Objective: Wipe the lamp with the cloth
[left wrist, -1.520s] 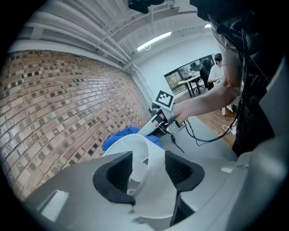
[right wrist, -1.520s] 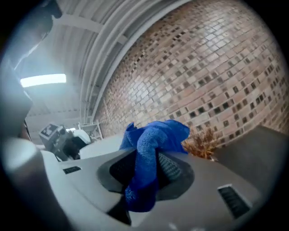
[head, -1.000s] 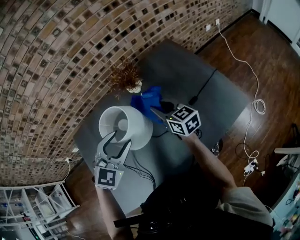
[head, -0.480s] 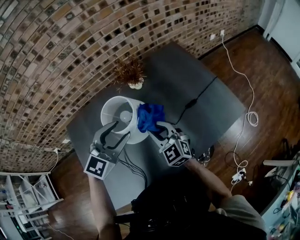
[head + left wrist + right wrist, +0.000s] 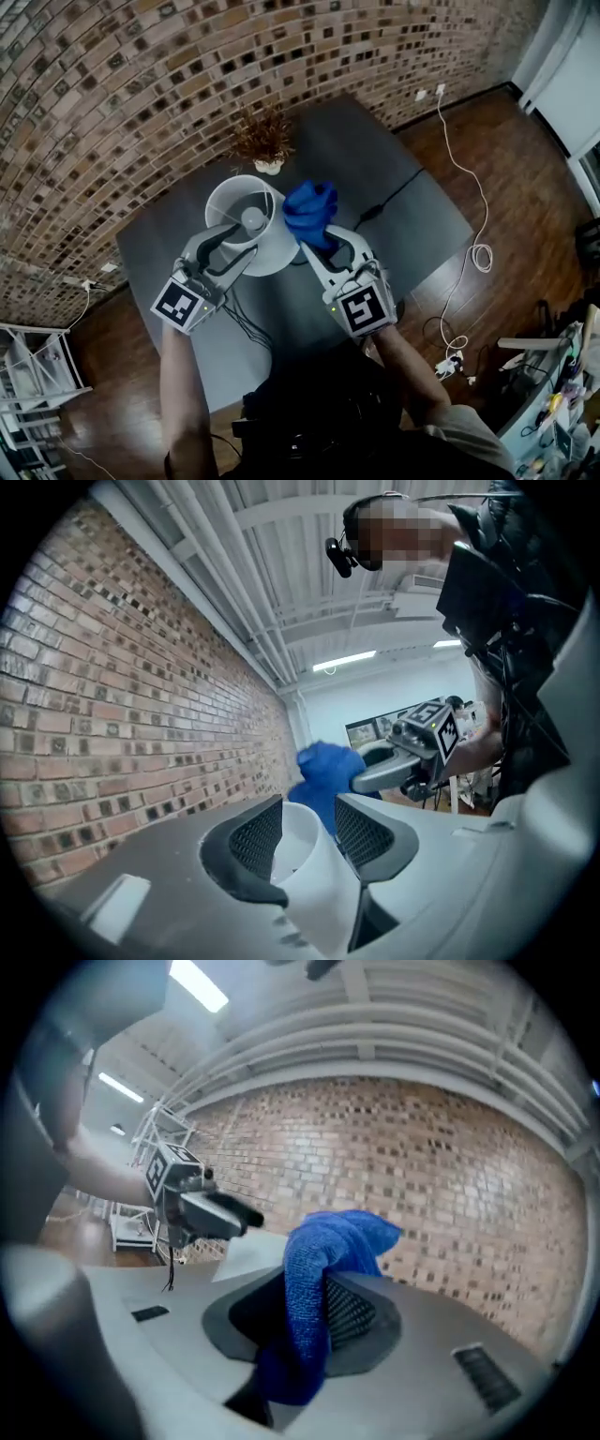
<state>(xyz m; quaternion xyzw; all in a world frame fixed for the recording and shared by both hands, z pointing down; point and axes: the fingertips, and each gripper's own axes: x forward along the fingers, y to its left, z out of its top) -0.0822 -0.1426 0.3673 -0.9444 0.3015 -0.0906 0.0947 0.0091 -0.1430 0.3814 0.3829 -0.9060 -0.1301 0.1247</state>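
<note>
Head view and both gripper views. The white lamp [image 5: 234, 202] stands left of centre on the grey tabletop [image 5: 394, 178], with a dried plant [image 5: 262, 136] just beyond it on the far side, by the brick wall [image 5: 141, 84]. The left gripper [image 5: 307, 817] is partly open with the shade's near rim between its jaws, which have just been closing. The right gripper [image 5: 314, 1312] is clamped on the bunched blue cloth [image 5: 311, 211], held up just right of the shade; contact cannot be told.
</note>
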